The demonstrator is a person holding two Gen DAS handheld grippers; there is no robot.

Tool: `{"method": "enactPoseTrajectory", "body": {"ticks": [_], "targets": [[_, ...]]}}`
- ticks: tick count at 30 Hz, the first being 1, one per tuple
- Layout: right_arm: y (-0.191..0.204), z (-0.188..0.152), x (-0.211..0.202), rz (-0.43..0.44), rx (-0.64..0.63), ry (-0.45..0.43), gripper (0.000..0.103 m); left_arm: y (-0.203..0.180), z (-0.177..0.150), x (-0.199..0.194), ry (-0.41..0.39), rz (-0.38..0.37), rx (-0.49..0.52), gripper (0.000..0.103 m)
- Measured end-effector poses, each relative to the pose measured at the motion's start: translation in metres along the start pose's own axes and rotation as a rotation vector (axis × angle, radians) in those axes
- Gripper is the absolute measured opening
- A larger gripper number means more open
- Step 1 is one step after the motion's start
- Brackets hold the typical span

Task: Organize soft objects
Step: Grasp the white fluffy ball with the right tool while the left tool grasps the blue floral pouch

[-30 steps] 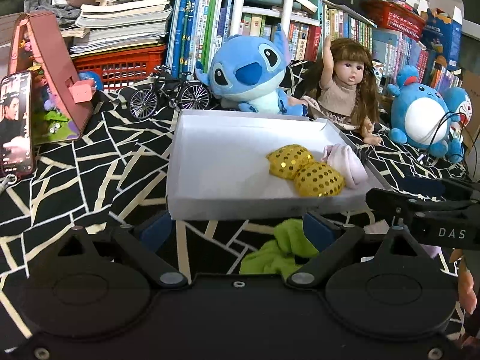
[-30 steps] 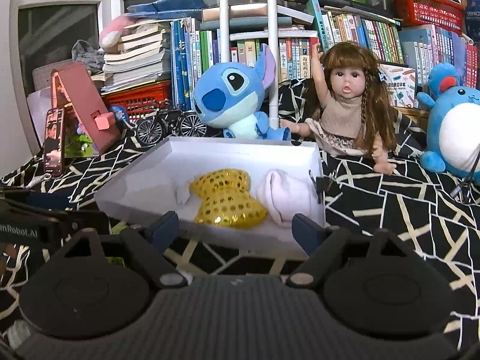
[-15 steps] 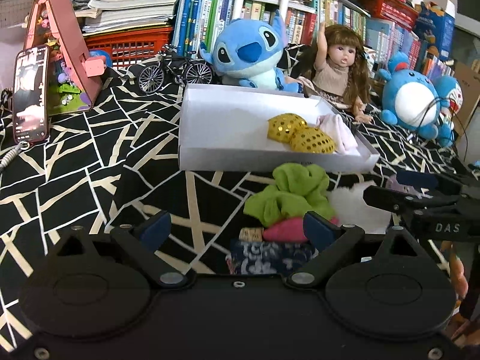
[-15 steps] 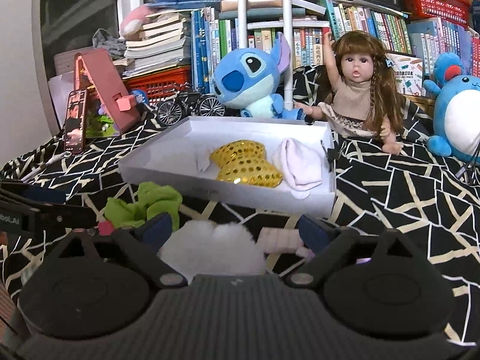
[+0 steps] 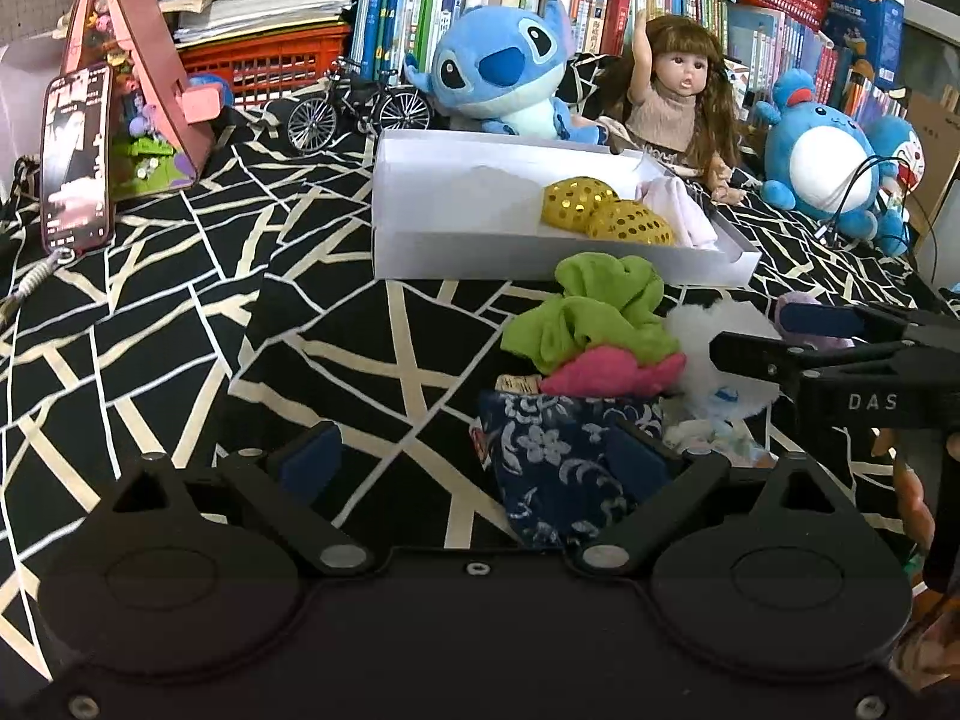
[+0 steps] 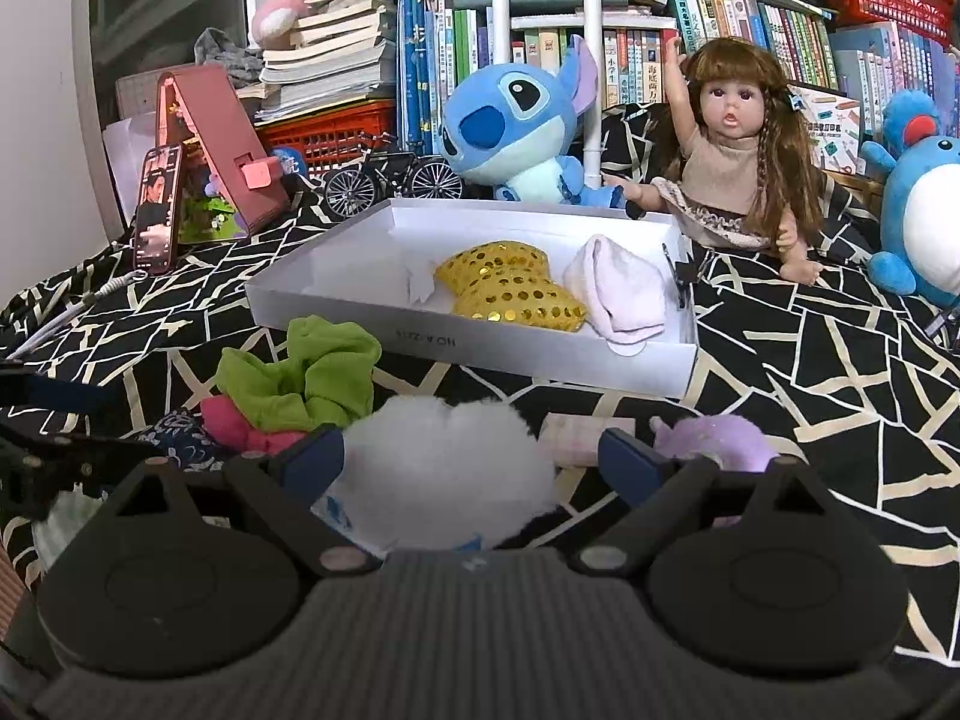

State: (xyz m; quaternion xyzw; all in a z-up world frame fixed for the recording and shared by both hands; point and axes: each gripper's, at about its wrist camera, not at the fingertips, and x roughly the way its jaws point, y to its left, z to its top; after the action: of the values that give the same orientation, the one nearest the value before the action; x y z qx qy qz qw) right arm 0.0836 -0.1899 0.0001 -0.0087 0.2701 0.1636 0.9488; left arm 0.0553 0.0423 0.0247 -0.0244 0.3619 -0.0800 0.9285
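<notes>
Right wrist view: the white fluffy puff lies between the right gripper's jaws, which have just been opening wide, unclamped. White tray's near wall stands just beyond; the left gripper's jaws gape over the blue floral cloth.

Right gripper jaws stand wide around a white fluffy pompom, before the white box.

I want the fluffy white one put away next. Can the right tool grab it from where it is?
Probably yes. The right tool is open, and the fluffy white ball already sits between its fingers with nothing covering it. The green scrunchie lies off to one side, out of the way.
</notes>
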Motion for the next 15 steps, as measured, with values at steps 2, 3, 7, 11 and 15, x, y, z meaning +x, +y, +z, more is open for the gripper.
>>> {"method": "enactPoseTrajectory", "body": {"ticks": [2, 3, 7, 11, 15], "targets": [[0.0003, -0.0002, 0.0011, 0.002, 0.001, 0.001, 0.096, 0.0010, -0.0017, -0.0008, 0.004, -0.006, -0.009, 0.095], [0.0006, -0.0004, 0.0016, 0.002, 0.000, 0.002, 0.096, 0.0013, -0.0022, -0.0014, 0.005, -0.008, -0.013, 0.095], [0.0003, -0.0012, 0.0034, 0.001, 0.003, 0.007, 0.096, 0.0010, -0.0049, -0.0034, 0.006, -0.011, -0.020, 0.095], [-0.0001, -0.0024, 0.0038, 0.000, 0.004, 0.011, 0.096, 0.0015, -0.0075, -0.0042, 0.013, -0.019, -0.026, 0.090], [0.0001, -0.0035, 0.0042, 0.002, 0.002, 0.015, 0.096, 0.0035, -0.0077, -0.0024, 0.041, -0.075, -0.053, 0.080]]}}
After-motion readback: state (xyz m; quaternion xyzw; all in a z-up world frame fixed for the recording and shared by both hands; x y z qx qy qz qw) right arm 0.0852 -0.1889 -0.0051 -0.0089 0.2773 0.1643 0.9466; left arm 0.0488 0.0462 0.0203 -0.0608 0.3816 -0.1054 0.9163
